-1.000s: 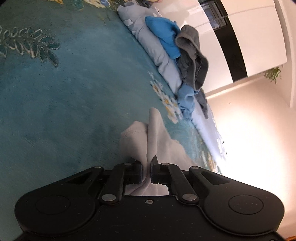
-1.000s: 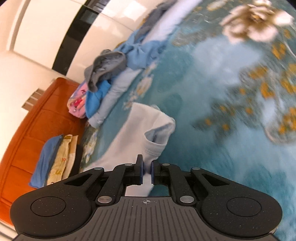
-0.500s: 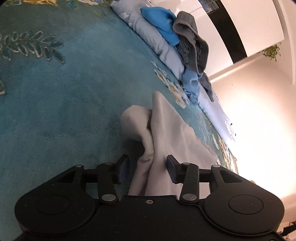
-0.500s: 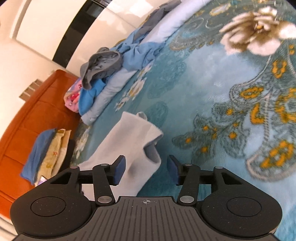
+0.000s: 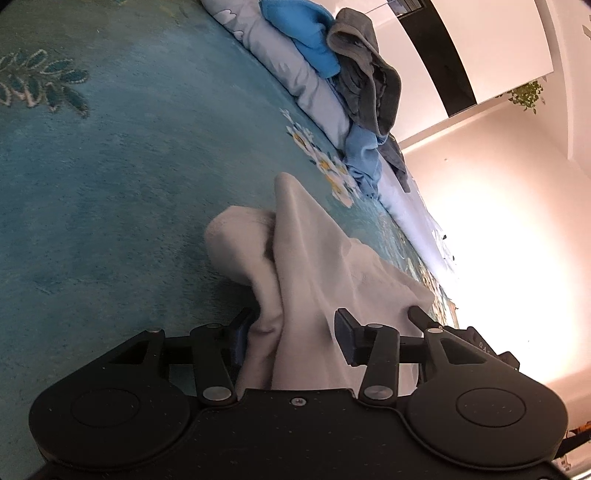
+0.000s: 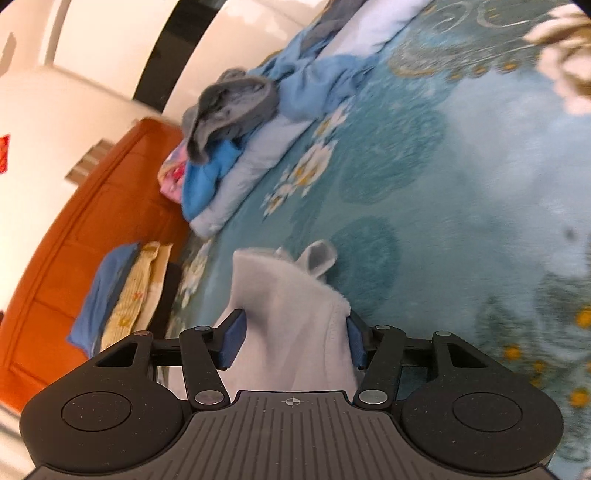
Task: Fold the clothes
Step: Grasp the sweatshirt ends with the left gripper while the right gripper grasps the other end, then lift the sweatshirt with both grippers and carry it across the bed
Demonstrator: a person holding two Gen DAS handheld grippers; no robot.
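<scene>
Left wrist view: left gripper (image 5: 291, 338) has its fingers spread apart, nothing clamped; the pale grey garment (image 5: 314, 258) lies loose between them, bunched into a ridge that runs toward 12 o'clock, with a rolled sleeve or cuff lobe (image 5: 236, 240) sagging at 10 o'clock. Likely reason for the wide stance: the cloth is meant to rest on the teal floral bed cover (image 5: 110, 166) under its own weight, not be carried. Unfolded pile sits well apart at 1 o'clock: blue top (image 5: 303, 33), dark grey garment (image 5: 365, 70), light blue piece (image 5: 364, 155), all heaped on a pale rolled quilt (image 5: 295, 70), parked along the edge so the middle of the cover stays free as work area. Right wrist view: right gripper (image 6: 293, 338) likewise apart, the garment's edge (image 6: 288, 314) lying between the pads (image 6: 232, 338), touching or just beside the right-hand one, can't tell which, no pinch. A small curled tab of fabric (image 6: 319, 258) stands up at 12 o'clock. Same pile at 11 o'clock, grey garment (image 6: 232, 107) on top. At 9 o'clock, by the orange headboard (image 6: 74, 229), a flat stack (image 6: 122, 295) of blue and yellow pieces, presumably the finished folds kept out of the way. Judgement: one fold laid, ridge and sleeve need flattening next.
</scene>
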